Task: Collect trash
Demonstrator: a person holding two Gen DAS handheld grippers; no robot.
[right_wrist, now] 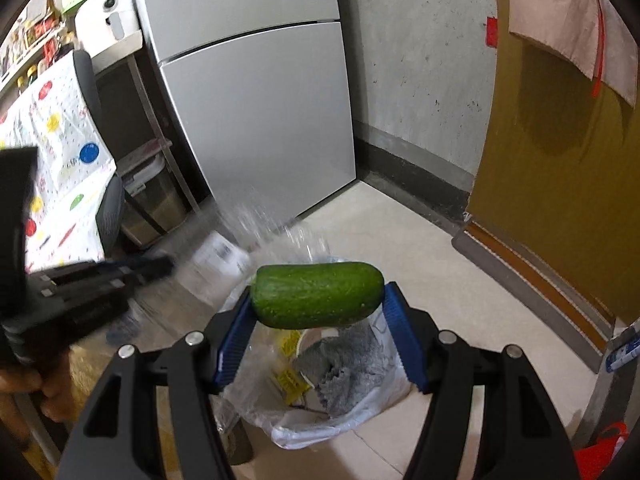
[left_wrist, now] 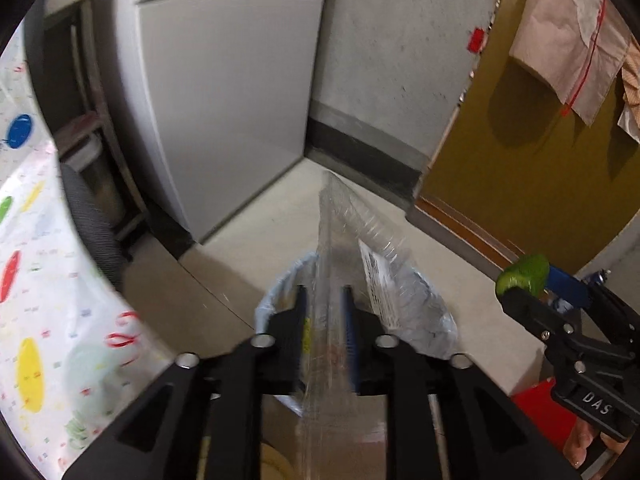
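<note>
Between the left fingers: a sheet of clear plastic packaging (left_wrist: 340,216) with a white printed label runs up and away from the tips, its lower part passing between the 2 pads.
Left gripper (left_wrist: 324,292) state: fingers narrow but not clamped. A slim gap shows on the left pad's side, so the plastic looks loose, not pinched.
Below the left fingertips: the open trash bag (left_wrist: 432,304), its pale rim spreading to both sides of the tips, so the plastic sits directly over the mouth.
Between the right fingers: a cut piece of cucumber (right_wrist: 316,292), lying crosswise with 1 end against each blue pad.
Right gripper (right_wrist: 319,300) state: fingers set wide and gripping the cucumber end to end. It hangs clear of everything else.
Beneath the right fingers: the same trash bag (right_wrist: 360,408), its opening just under and beyond the cucumber.
Already in the bag: a grey cloth (right_wrist: 344,364) and yellow-printed wrappers (right_wrist: 290,380), so some collecting is done.
Done so far, as I judge it: 2 more pieces of rubbish are lifted and brought over the bag, 1 per gripper.
Left to do: the plastic has to drop clear of the left pads and the cucumber has to be let go. Neither is in the bag yet.
Beyond the fingers: whether more rubbish waits elsewhere cannot be told, since the floor around the bag shows none and the table is mostly out of view.
Stage: near the end of this drop-off, with the plastic likely to go first.
</note>
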